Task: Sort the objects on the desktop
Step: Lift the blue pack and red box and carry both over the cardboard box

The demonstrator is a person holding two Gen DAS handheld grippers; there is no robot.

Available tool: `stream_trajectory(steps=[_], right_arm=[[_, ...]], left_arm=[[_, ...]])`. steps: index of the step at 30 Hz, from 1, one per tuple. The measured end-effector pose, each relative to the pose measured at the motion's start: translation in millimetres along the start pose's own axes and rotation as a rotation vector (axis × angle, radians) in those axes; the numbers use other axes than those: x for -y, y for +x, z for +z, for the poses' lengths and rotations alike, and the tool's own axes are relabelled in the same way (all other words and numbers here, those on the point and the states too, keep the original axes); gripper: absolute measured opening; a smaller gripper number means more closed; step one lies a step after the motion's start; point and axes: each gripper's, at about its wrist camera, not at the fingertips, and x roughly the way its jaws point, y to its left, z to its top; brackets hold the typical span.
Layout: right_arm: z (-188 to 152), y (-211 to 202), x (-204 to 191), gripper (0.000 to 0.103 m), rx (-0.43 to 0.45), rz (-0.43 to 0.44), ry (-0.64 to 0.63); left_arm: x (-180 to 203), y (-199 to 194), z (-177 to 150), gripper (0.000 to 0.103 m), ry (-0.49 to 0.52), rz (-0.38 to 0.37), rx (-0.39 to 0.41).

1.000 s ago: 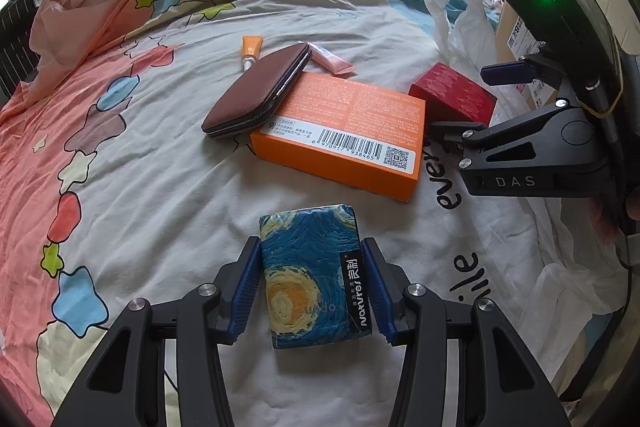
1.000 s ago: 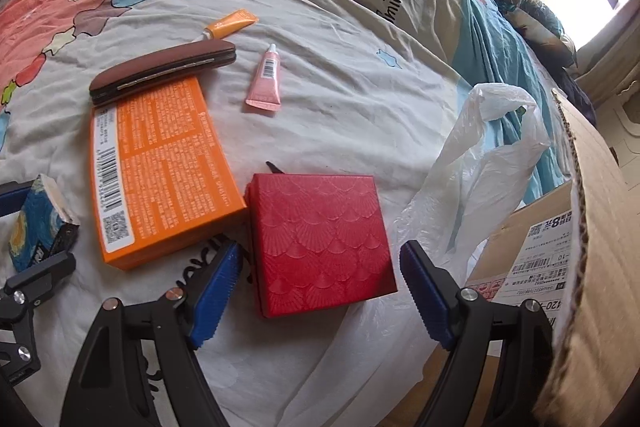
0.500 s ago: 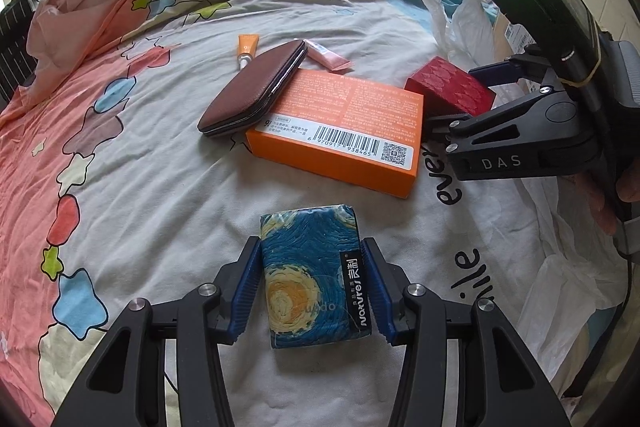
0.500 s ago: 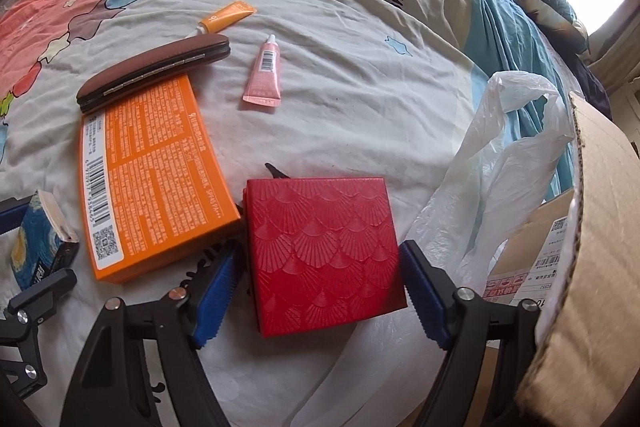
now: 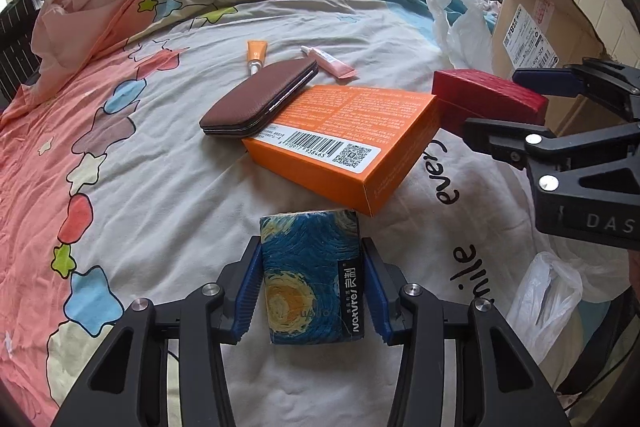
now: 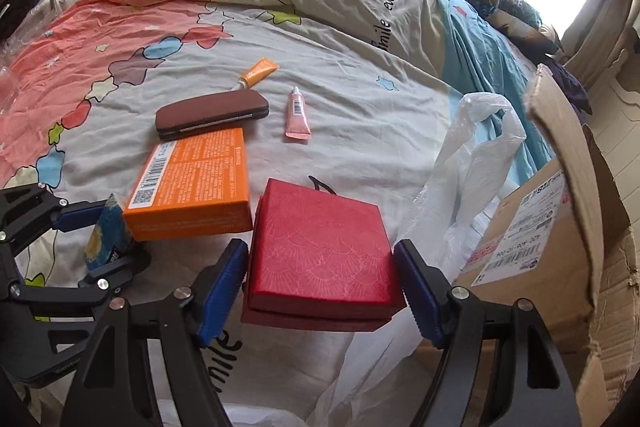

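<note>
Here, in the left wrist view, the left gripper (image 5: 312,277) is clamped on the tissue pack (image 5: 310,273), blue pads pressed against its two long sides, the pack lying low over the bedspread (image 5: 168,187) toward its near edge. The pack looks light and soft, so it will likely squash under pressure; the long sides, where the pads already sit, seem the sensible hold. Just beyond it lies the orange box (image 5: 344,131), with the brown case (image 5: 260,99) leaning on its far left edge, and the orange tube (image 5: 256,55) and pink tube (image 5: 330,63) farther toward the middle of the bedspread. In the right wrist view, the right gripper (image 6: 322,283) has the red box (image 6: 320,251) between its jaws, pads against its left and right sides, apparently gripping it; the box seems raised a little off the cloth at the bedspread's right edge, though that is hard to confirm. It looks stiff and fairly light, with a lid that might slide, so a hold low on both sides seems safest. A white plastic bag (image 6: 472,163) and a cardboard carton (image 6: 560,227) stand just to its right, past the edge.
</note>
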Motion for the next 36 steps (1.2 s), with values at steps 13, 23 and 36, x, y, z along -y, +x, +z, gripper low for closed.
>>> stream_trajectory(steps=[13, 23, 36], right_arm=[[-4.6, -47.9, 6.4, 0.071, 0.087, 0.007, 0.039], [-16.1, -71.4, 0.4, 0.071, 0.112, -0.011, 0.018], [-28.0, -123.3, 17.5, 0.071, 0.192, -0.065, 0.062]], left_arm=[[-7.2, -33.8, -3.4, 0.047, -0.011, 0.006, 0.043], [4.4, -54.5, -0.8, 0.047, 0.005, 0.003, 0.072], [34.1, -97.6, 11.3, 0.047, 0.057, -0.004, 0.147]])
